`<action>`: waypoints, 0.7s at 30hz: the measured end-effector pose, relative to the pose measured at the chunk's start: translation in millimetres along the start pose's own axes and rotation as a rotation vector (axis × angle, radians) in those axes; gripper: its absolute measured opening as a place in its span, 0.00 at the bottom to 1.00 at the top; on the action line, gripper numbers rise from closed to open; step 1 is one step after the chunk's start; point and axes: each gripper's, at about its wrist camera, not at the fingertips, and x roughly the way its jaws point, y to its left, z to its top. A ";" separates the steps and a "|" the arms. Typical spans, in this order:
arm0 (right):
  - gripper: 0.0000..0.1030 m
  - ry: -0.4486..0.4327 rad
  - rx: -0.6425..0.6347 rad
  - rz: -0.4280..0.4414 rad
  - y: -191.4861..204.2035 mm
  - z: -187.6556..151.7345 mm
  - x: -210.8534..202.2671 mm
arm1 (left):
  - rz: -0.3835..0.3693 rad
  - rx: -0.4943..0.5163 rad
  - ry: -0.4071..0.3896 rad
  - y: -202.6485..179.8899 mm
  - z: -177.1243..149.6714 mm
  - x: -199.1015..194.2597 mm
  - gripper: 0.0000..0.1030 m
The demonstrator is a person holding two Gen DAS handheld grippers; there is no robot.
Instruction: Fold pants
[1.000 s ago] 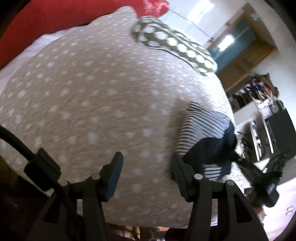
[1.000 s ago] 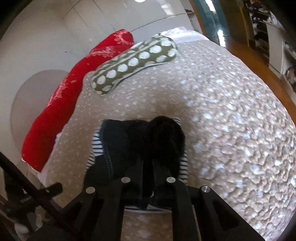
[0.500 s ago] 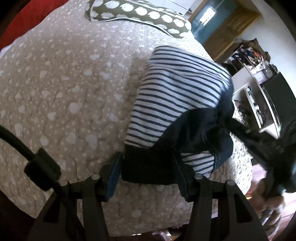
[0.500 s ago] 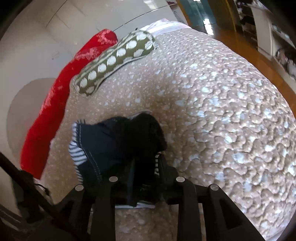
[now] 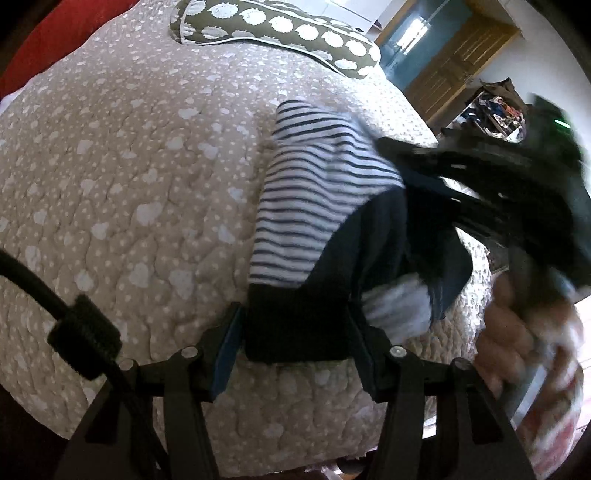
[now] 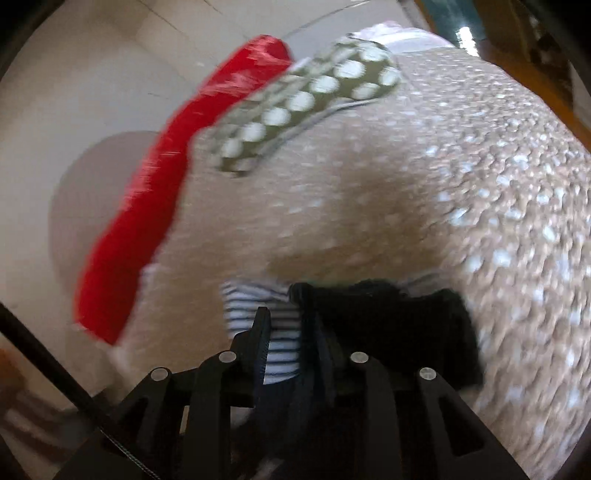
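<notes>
The pants (image 5: 317, 206) are navy-and-white striped with a dark navy waistband and lie bunched on the beige spotted bedspread (image 5: 129, 166). My left gripper (image 5: 295, 339) is open, its jaws on either side of the dark band at the near end. My right gripper (image 6: 286, 343) has its jaws close together on a fold of the pants (image 6: 388, 317); it also shows, blurred, in the left wrist view (image 5: 480, 184), held over the far side of the pants.
A brown pillow with white spots (image 5: 277, 29) lies at the head of the bed, also in the right wrist view (image 6: 306, 99). A red pillow (image 6: 166, 184) lies along the bed's side. A wooden door and cluttered shelves (image 5: 491, 107) stand beyond the bed.
My left gripper moved up to the pants and now straddles their dark band. My right gripper has lifted and swung, drawing the pants fabric with it; its view is blurred.
</notes>
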 end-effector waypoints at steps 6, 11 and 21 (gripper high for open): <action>0.23 -0.017 0.084 -0.048 -22.6 10.3 6.9 | -0.033 0.016 0.022 1.2 3.5 -4.8 0.57; 0.61 -0.120 0.127 0.006 -31.2 6.0 -47.8 | -0.111 -0.019 -0.041 13.9 16.3 -34.8 0.57; 0.74 -0.098 0.170 -0.023 -71.4 -33.4 -67.4 | -0.172 -0.113 0.001 38.6 56.5 -7.6 0.59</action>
